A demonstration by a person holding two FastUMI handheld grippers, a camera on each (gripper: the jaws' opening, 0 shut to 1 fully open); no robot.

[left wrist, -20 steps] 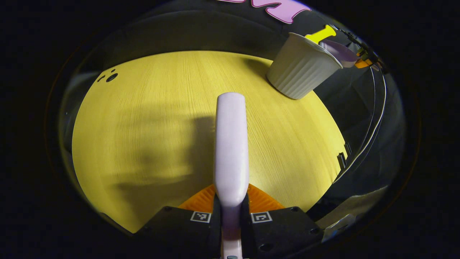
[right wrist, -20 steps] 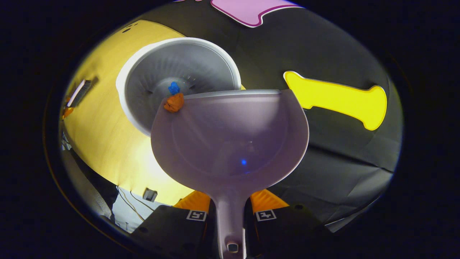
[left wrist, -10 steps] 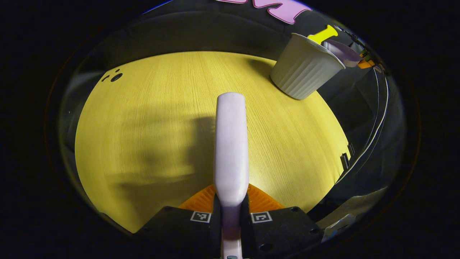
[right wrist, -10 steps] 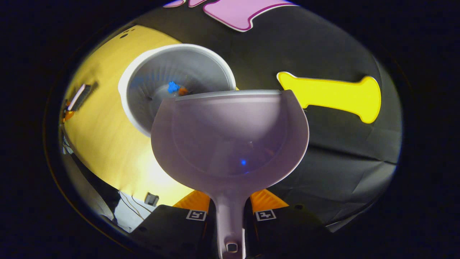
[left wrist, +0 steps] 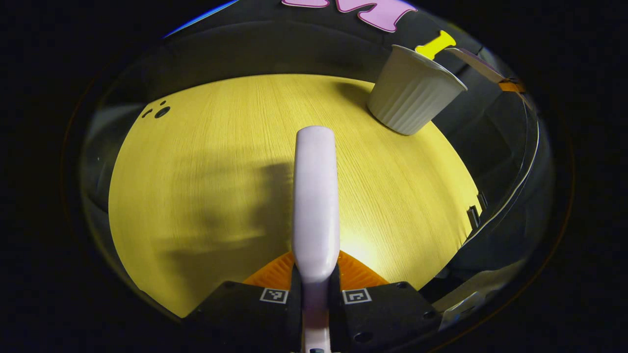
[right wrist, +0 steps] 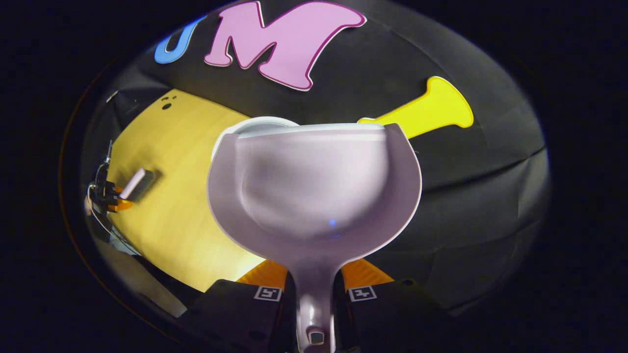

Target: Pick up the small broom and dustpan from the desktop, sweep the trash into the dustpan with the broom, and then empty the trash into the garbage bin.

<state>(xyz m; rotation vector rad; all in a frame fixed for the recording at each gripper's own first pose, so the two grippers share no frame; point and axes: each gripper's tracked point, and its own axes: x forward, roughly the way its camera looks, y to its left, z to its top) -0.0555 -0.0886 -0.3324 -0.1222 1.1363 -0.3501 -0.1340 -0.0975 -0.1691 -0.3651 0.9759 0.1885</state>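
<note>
- Two tools in hand, one per claw; both held off the yellow wood-grain desktop (left wrist: 206, 162).
- My left claw (left wrist: 315, 282) is clamped on the handle of the small pale lilac plastic broom (left wrist: 316, 196); both fingers press its sides. The broom's back points straight ahead over the desktop; bristles hidden from this camera.
- In the right gripper view the broom (right wrist: 133, 183) and my left claw (right wrist: 109, 196) sit far off at the left, over the desktop.
- My right claw (right wrist: 315, 284) is clamped on the stem of the pale lilac plastic dustpan (right wrist: 314, 191); both fingers grip the handle.
- The dustpan's scoop faces the camera and looks bare inside.
- The white ribbed plastic garbage bin (left wrist: 412, 90) stands upright at the far right corner of the desktop.
- In the right gripper view, the bin's rim (right wrist: 255, 125) peeks out just behind the dustpan's upper left edge; bin contents hidden by the pan.
- In the left gripper view, the dustpan's edge (left wrist: 478, 66) shows just beyond the bin, apart from its rim.
</note>
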